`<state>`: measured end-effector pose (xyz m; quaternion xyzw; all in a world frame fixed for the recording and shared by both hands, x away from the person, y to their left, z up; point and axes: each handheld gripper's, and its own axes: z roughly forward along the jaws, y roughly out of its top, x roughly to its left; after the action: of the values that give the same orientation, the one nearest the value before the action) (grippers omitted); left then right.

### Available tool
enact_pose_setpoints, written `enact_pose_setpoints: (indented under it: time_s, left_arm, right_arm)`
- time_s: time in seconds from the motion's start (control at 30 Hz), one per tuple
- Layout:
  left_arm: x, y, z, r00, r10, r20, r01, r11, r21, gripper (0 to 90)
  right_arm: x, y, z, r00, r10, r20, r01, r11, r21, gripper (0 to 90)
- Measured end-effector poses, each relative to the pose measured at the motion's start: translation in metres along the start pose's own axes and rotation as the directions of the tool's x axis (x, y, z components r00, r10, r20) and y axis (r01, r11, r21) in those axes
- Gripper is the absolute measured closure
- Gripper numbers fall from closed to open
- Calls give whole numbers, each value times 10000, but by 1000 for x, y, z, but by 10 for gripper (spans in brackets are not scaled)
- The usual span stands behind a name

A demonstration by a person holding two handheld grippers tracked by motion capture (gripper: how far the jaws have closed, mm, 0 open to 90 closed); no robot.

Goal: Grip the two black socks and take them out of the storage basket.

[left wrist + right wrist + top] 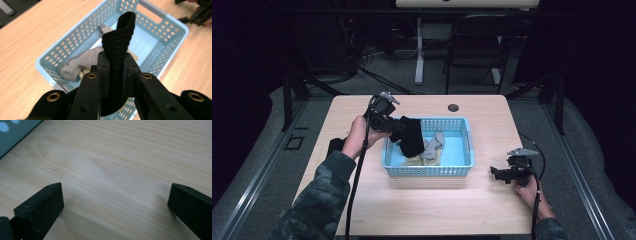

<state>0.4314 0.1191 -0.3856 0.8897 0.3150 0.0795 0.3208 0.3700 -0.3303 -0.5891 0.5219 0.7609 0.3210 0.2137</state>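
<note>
Left tongs (115, 72) clenched on black knitted sock (117, 45) above pale blue perforated plastic basket (172, 22), centre frame, holding grey sock (80, 62) and beige cloth; right tongs (115, 205) released over wooden desk (125, 157).

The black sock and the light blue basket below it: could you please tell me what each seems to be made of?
The black sock, clamped in the left gripper, looks like ribbed knit fabric, matte and soft, since it folds limply. The light blue perforated basket appears to be moulded plastic with a smooth, slightly glossy finish and regular holes.
</note>
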Motion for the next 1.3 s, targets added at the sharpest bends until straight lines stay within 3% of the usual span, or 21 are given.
enact_pose_setpoints:
  time_s: [0.4, 0.67, 1.03, 1.3]
  left_arm:
    - [13, 0, -50, 9989, -227, -408, 194, 9967, -794, 797]
    - [25, -7, -76, 9959, -464, -775, 386, 9944, -988, 797]
    - [46, -30, -109, 9847, -1126, -1328, 949, 9866, -1327, 797]
    - [61, -51, -124, 9723, -1661, -1647, 1422, 9787, -1481, 797]
  right_arm:
    - [0, 0, 0, 10000, 12, 7, -12, 10000, -9, 0]
    - [0, 0, 0, 10000, 9, 6, -9, 10000, -4, 0]
    - [0, 0, 0, 10000, 0, 1, 0, 10000, -2, 0]
    - [0, 0, 0, 10000, 25, 15, -25, 10000, -20, 0]
